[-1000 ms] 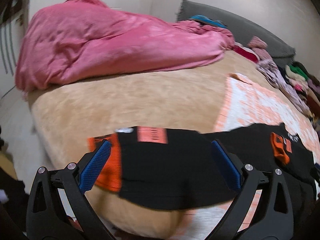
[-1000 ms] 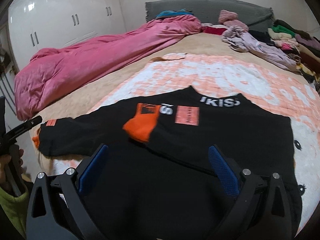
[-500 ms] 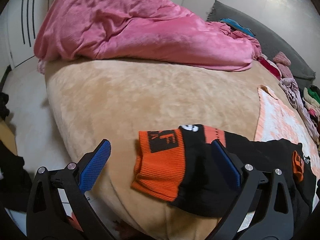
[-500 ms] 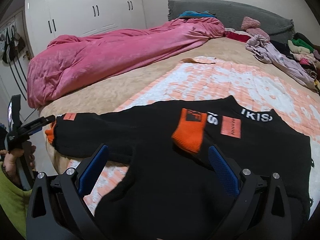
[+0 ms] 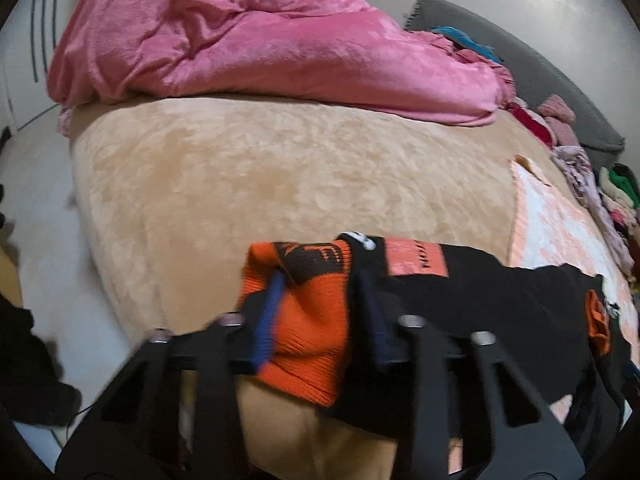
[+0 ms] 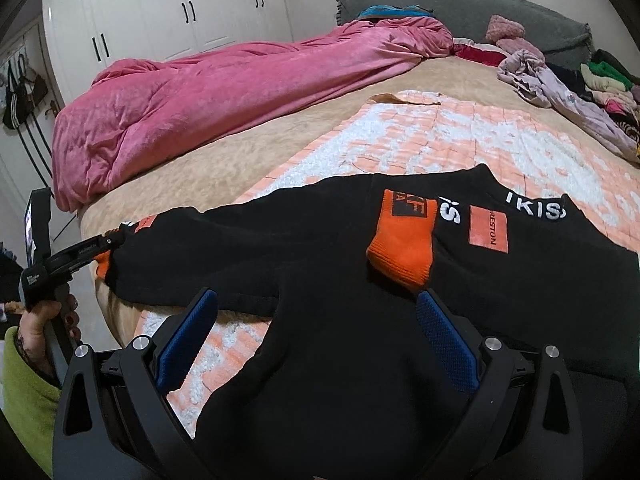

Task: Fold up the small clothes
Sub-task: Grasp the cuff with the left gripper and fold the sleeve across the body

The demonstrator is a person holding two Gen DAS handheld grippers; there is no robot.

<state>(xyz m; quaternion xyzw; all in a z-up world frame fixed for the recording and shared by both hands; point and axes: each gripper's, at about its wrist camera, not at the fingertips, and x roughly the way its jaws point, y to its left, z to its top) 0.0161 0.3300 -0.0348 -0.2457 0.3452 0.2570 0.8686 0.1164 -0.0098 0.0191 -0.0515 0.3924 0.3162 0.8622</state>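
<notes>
Where half a second earlier the left tool [image 5: 316, 312] had hung with its blue pads spread wide just short of the outstretched sleeve, it had now pushed forward and narrowed onto the orange cuff [image 5: 304, 320], one pad pressed into the ribbing and the other against the black cloth beside it; motion blur left it unclear whether the pinch was fully closed. The black sweatshirt [image 6: 360, 300] lay flat on the bed [image 5: 260, 176], its body over the peach-and-white quilt [image 6: 460, 140], and this left sleeve [image 6: 192, 248] reached out to the mattress edge. Its other sleeve was already folded across the chest, the second orange cuff [image 6: 404, 240] resting on the front. That suggested the remaining sleeve was about to be carried inward to match. The right tool [image 6: 316, 336] hovered low over the hem with its fingers wide apart, gripping nothing, roughly where it had been before.
</notes>
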